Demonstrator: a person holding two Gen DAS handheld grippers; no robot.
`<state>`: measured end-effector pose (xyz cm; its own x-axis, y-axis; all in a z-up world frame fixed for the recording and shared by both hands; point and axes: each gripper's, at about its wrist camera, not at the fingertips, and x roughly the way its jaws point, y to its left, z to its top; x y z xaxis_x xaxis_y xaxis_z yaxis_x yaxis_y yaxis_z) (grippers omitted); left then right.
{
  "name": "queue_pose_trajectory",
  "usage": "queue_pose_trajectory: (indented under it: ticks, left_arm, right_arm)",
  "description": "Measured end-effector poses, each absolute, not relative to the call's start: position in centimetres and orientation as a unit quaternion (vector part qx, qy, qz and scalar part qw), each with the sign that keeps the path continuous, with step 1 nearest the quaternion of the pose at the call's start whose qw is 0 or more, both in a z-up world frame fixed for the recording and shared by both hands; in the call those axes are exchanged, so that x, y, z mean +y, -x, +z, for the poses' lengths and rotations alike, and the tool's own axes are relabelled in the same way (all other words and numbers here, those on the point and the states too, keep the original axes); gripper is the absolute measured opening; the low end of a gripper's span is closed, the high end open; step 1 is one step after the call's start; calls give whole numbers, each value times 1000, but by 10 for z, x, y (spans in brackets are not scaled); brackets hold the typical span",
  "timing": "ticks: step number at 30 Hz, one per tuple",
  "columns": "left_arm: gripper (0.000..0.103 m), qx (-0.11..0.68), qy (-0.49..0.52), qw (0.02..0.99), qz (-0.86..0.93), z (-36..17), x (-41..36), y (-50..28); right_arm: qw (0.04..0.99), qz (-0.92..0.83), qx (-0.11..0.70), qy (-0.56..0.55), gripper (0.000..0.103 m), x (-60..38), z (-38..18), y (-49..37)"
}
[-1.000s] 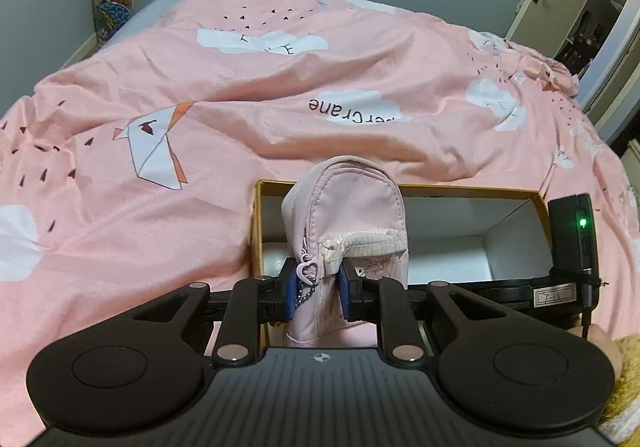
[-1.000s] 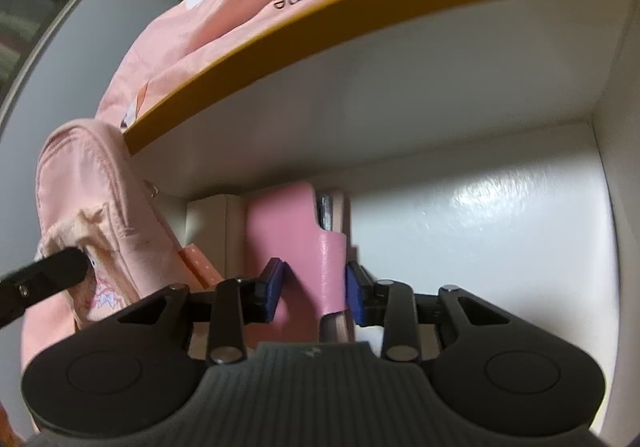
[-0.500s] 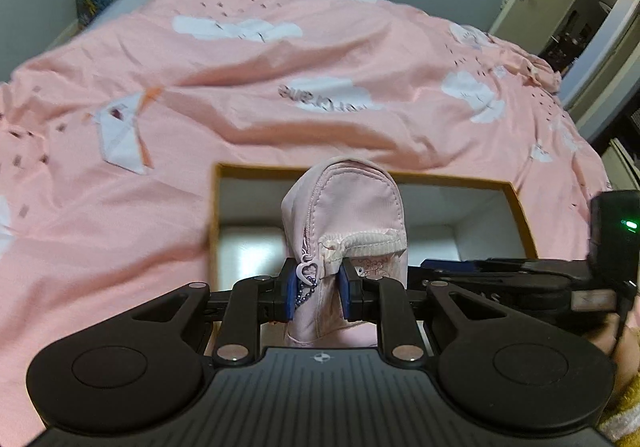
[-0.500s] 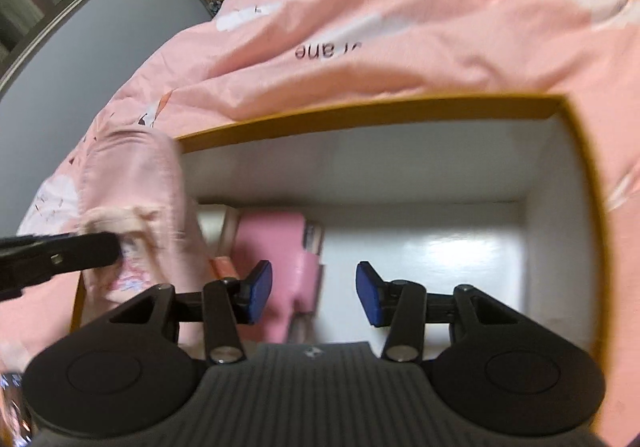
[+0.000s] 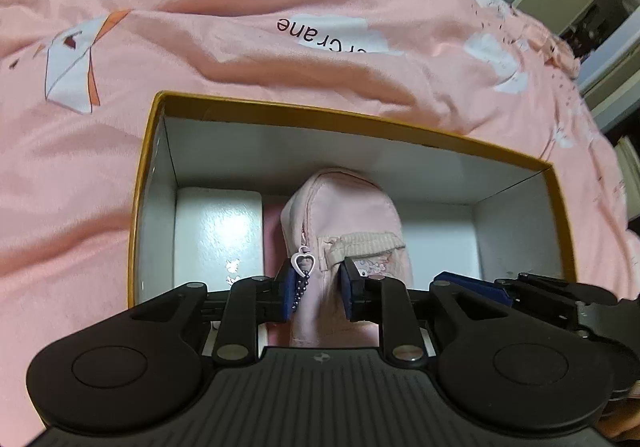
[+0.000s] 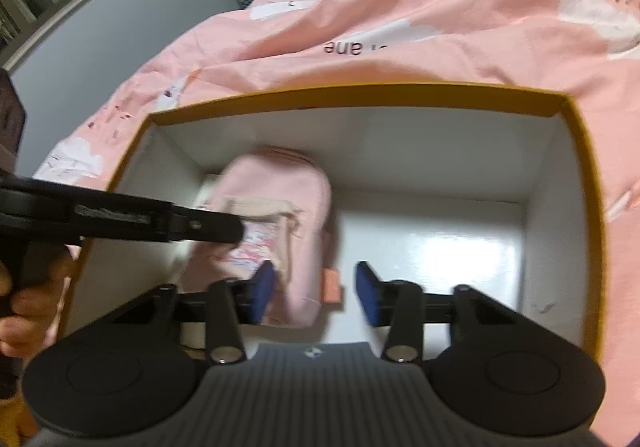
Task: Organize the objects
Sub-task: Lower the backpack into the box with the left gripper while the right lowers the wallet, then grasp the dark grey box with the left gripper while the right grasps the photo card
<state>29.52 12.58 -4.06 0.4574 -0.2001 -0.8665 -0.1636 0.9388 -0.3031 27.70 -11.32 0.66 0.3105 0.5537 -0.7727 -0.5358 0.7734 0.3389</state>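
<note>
Through the right wrist fisheye we see our right gripper (image 6: pixel 316 291) with its blue pads spread apart over the white floor of the yellow-rimmed box (image 6: pixel 576 183). Our left gripper (image 6: pixel 224 229) reaches in from the left, gripping the pink pouch (image 6: pixel 288 207) inside the box. Pink bedding (image 6: pixel 440 7) surrounds the box.

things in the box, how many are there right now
3 visible: a white case at the left wall of the box, a darker pink item beside it, and the pink pouch clamped in the left gripper. More may hide underneath.
</note>
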Motion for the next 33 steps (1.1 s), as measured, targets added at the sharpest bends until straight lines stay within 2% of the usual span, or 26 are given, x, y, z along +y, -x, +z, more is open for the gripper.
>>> queue_pose_trajectory:
  ticks: [4, 7, 11, 14, 20, 26, 28, 30, 33]
  left_arm:
    - [29, 520, 149, 841, -4, -41, 120, -293]
    - [32, 515, 141, 845, 0, -38, 119, -291]
    - [47, 497, 124, 859, -5, -29, 116, -284]
    - [51, 484, 109, 868, -1, -23, 112, -281]
    - [53, 449, 97, 888, 3, -3, 110, -266]
    - [53, 407, 85, 910, -8, 31, 94, -227]
    - [53, 395, 85, 914, -22, 43, 87, -209]
    - [53, 387, 89, 917, -32, 52, 80, -189]
    - [53, 382, 100, 917, -48, 58, 71, -159]
  right_arm:
    - [803, 347, 484, -23, 25, -108, 6, -276]
    - [802, 347, 485, -23, 22, -102, 3, -278]
    - [803, 346, 485, -18, 21, -95, 1, -280]
    - [802, 343, 488, -17, 21, -94, 0, -280]
    - [810, 337, 479, -16, 28, -99, 10, -275]
    - [834, 337, 436, -7, 39, -117, 46, -248]
    - [844, 338, 416, -6, 51, -129, 59, -232]
    - [851, 339, 400, -7, 57, -140, 69, -214]
    - [858, 335, 388, -7, 61, -158, 78, -184]
